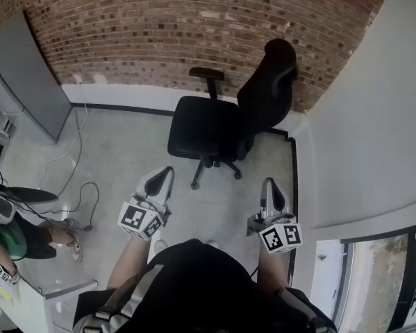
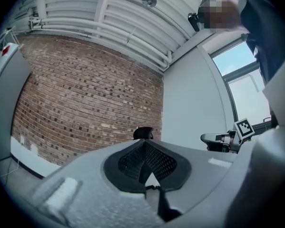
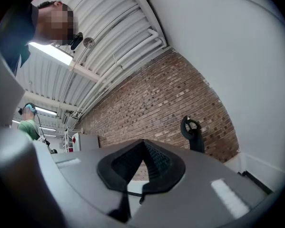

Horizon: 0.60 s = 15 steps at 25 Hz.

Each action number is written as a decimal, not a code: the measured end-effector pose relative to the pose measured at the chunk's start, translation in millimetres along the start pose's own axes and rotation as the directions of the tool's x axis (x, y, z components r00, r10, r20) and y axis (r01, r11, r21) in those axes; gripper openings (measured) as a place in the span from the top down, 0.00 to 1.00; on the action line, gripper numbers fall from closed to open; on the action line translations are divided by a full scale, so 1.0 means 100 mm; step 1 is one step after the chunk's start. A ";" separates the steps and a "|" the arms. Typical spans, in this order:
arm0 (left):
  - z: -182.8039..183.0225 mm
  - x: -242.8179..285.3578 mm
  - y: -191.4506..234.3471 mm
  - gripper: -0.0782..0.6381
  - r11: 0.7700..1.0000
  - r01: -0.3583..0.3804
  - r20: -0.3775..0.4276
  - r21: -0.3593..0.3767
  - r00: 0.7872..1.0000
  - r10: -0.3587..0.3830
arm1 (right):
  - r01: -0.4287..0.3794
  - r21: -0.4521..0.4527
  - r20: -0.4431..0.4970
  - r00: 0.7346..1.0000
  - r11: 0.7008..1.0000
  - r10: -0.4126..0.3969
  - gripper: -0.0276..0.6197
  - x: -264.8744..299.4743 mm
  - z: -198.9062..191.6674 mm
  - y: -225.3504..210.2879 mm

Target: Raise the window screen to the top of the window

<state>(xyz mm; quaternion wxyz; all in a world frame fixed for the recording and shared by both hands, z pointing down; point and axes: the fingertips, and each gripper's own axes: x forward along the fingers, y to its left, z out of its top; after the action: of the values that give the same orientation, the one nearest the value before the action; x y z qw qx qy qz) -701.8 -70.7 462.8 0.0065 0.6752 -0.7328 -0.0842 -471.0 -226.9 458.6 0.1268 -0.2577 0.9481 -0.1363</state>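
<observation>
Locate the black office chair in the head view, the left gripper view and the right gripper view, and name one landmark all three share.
Head view: the office chair stands upper centre, in front of the brick wall.
Left gripper view: only its dark top shows, just below centre, against the brick wall.
Right gripper view: its back stands right of centre, against the brick wall.
Shared landmark: the brick wall.

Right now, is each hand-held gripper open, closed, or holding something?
Left hand-held gripper: closed, holding nothing.
Right hand-held gripper: closed, holding nothing.
</observation>
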 end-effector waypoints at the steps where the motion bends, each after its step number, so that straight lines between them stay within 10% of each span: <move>1: -0.03 0.08 -0.10 0.89 1.000 0.019 0.002 -0.007 1.000 -0.019 | 0.019 -0.007 0.008 1.000 1.000 -0.019 0.95 -0.09 0.06 -0.10; 15: -0.38 0.81 -1.42 0.89 0.959 0.276 -0.013 -0.061 0.961 -0.278 | 0.249 -0.072 0.075 0.967 0.966 -0.244 0.95 -1.28 0.47 -1.02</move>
<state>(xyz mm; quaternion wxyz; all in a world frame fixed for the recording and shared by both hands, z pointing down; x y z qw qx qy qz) -564.1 -166.1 473.5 0.0223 0.7715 -0.6281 -0.0986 -303.5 -253.9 469.5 0.1292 -0.3827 0.9089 -0.1041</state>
